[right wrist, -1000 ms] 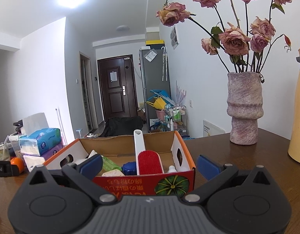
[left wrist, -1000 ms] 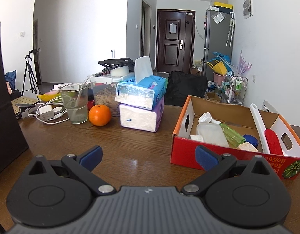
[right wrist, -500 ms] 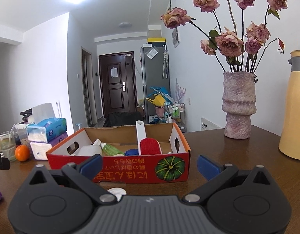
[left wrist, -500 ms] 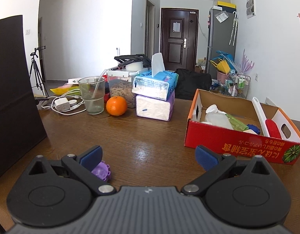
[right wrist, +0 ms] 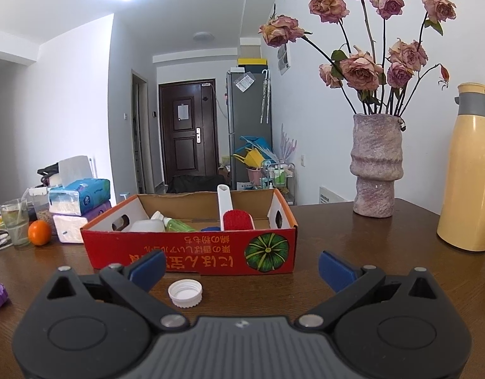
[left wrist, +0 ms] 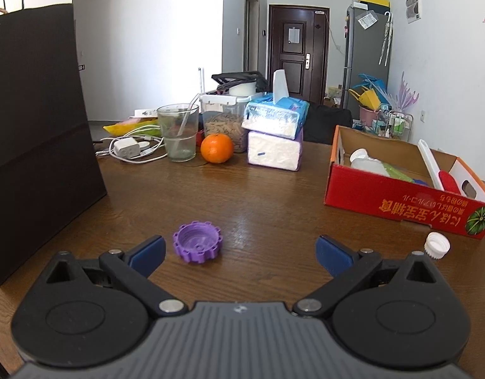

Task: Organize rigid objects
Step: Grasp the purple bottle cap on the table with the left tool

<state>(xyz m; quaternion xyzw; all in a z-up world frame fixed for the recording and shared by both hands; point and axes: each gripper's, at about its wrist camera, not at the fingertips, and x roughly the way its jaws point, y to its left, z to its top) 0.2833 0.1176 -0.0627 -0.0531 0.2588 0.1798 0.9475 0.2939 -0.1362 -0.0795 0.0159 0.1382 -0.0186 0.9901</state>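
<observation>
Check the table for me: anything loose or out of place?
Two caps lie loose, open side up, on the table outside the red box: a purple toothed cap and a white cap in front of the box. Nothing looks spilled or damaged.

Purple cap [left wrist: 197,242]: ridged, open side up, on table, well left of red box [left wrist: 400,192]. White cap [right wrist: 185,292]: open side up, just before box front.
</observation>
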